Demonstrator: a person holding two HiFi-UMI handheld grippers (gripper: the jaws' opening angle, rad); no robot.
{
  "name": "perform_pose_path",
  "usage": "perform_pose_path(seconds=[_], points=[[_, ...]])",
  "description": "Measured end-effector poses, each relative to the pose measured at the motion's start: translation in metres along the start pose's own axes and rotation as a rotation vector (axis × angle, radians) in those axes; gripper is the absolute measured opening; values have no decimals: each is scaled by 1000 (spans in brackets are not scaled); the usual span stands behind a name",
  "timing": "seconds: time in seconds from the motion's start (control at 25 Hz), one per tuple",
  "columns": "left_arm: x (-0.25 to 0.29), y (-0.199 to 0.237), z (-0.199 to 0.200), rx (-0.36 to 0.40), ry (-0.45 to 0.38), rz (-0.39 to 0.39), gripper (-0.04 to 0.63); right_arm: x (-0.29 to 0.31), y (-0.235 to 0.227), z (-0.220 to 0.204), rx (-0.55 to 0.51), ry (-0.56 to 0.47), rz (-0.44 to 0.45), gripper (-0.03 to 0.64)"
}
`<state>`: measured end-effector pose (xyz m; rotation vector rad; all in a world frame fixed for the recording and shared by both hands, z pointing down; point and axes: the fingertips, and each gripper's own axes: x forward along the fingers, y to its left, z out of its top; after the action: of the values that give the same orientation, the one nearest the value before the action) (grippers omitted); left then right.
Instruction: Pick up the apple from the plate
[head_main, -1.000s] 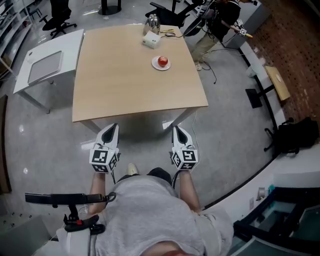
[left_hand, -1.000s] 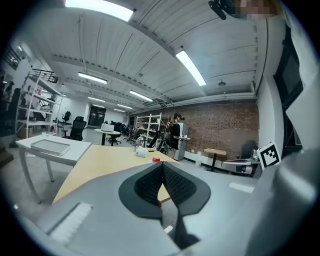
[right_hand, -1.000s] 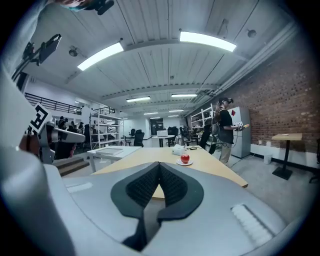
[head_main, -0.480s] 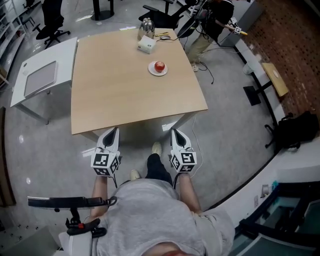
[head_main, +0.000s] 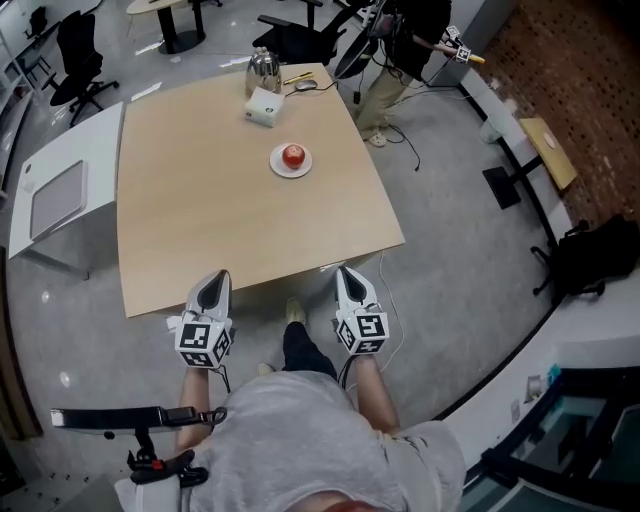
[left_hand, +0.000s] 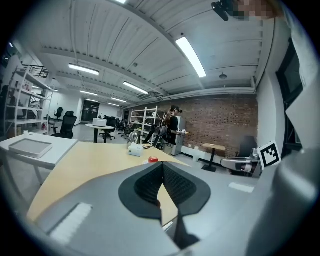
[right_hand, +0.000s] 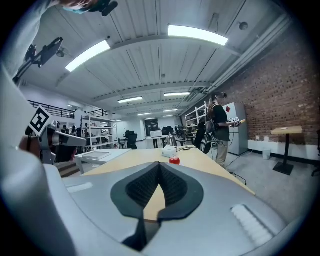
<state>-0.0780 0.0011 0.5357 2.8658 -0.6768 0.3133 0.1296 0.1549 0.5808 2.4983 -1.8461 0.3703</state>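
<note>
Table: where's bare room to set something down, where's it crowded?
Bare: near half of the table, from its edge up to the plate, and its left side. Crowded: far right corner, white box and metal jug behind the plate.

One apple (head_main: 293, 155), one plate (head_main: 277, 167), one white box (head_main: 263, 106), one metal jug (head_main: 262, 70), two claws, left claw (head_main: 220, 278), right claw (head_main: 343, 273)

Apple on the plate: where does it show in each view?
Head view: apple upper centre, on the table's far half.
Left gripper view: apple small, centre, just left of the jaw tips.
Right gripper view: apple just right of the jaw tips.
Shared landmark: white box just beyond it.
</note>
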Motion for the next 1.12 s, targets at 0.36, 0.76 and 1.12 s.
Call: perform_pose_path(seconds=[0.36,0.76,1.12], points=[[96,9,4,-6,85,11,20,75,-53,1,19,55,34,6],[193,10,5,-23,133,-18,35,112,-93,-6,50,106,46,6],[276,8,-5,17,170,-68,89,122,-131,-9,81,123,6,6]])
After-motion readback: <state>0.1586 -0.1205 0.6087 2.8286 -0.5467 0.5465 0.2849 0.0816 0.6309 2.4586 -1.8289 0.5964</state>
